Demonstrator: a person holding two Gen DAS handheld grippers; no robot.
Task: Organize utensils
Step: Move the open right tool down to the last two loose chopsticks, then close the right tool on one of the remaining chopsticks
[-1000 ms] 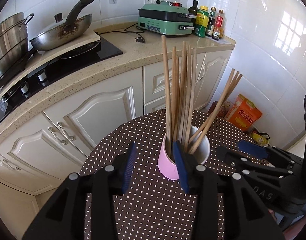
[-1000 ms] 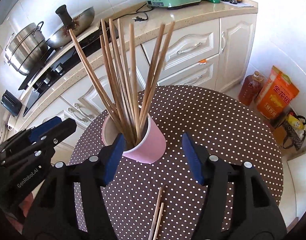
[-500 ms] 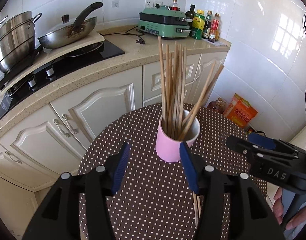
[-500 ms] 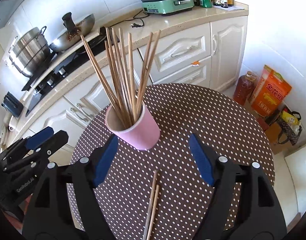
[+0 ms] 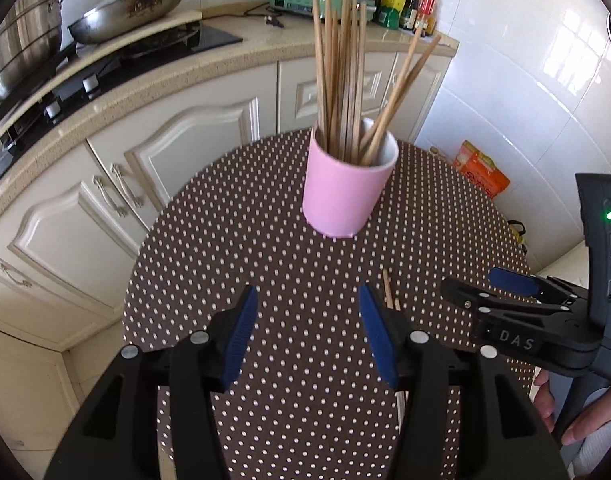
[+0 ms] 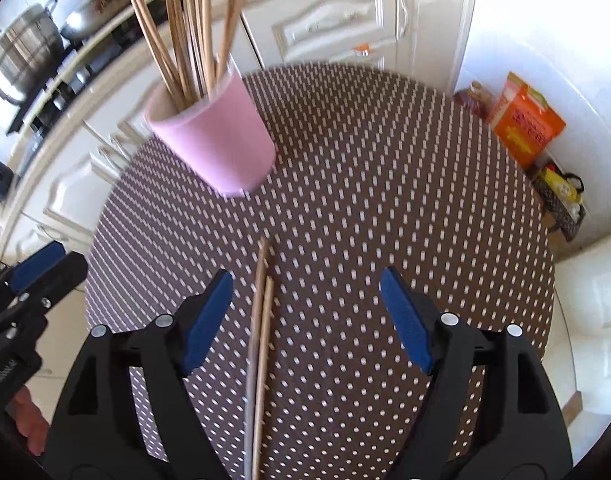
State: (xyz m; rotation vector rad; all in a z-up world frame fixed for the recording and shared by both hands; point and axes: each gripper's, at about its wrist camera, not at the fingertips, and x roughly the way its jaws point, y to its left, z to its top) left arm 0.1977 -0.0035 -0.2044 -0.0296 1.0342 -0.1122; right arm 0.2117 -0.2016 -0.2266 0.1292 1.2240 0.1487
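Your round dotted worktop stands beside white kitchen cabinets. Your left gripper has its fingers apart with nothing between them. Your right gripper has just been widening its fingers, and two loose chopsticks lie flat between them, untouched. Farther out stands the pink cup, upright, full of chopsticks.

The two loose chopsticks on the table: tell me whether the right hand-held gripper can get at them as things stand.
Probably yes. The right hand-held gripper is open above the loose chopsticks, which lie flat on the dotted table between its fingers; the pink cup stands well clear.
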